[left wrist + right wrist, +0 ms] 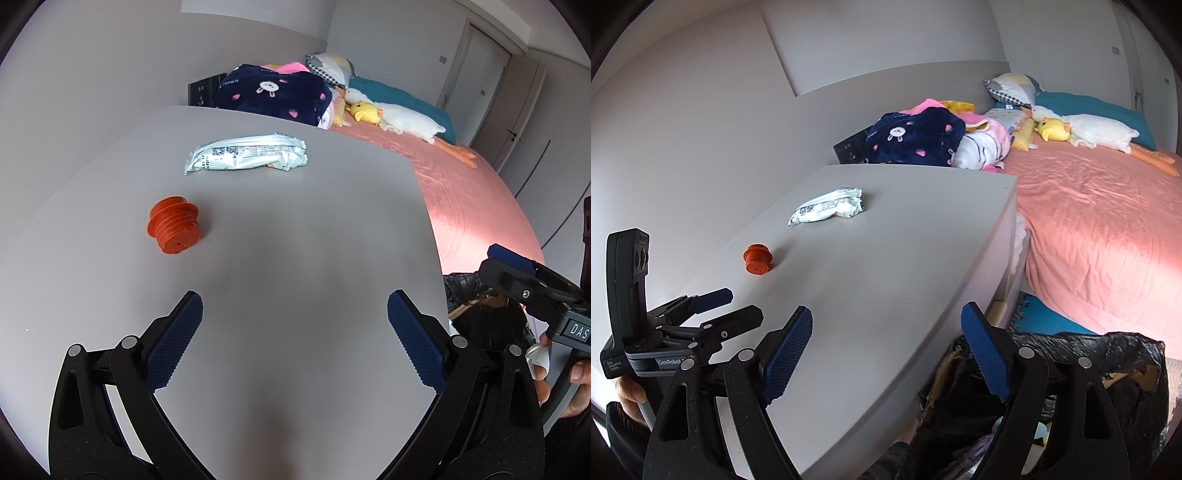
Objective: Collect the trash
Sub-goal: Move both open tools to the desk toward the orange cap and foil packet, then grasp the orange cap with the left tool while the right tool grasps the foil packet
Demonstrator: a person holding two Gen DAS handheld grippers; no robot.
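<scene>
Crumpled white wrapper (246,154) flat on the grey table (314,229), well ahead of the left gripper (294,332), orange threaded cap (174,230) nearer, ahead-left of its fingers. Both spread wide, holding nothing. Right gripper (886,354) over the table edge, black trash bag (1108,373) under its right finger.

Was a home bedroom: bed (1100,221) with pink sheet, pillows (1012,86), plush duck (1052,130), desk (886,280) beside it.

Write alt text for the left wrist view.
The open, empty left hand-held gripper hovers over a grey table holding an orange ridged plug and, farther back, a white wrapper. A pink bed lies beyond.
</scene>
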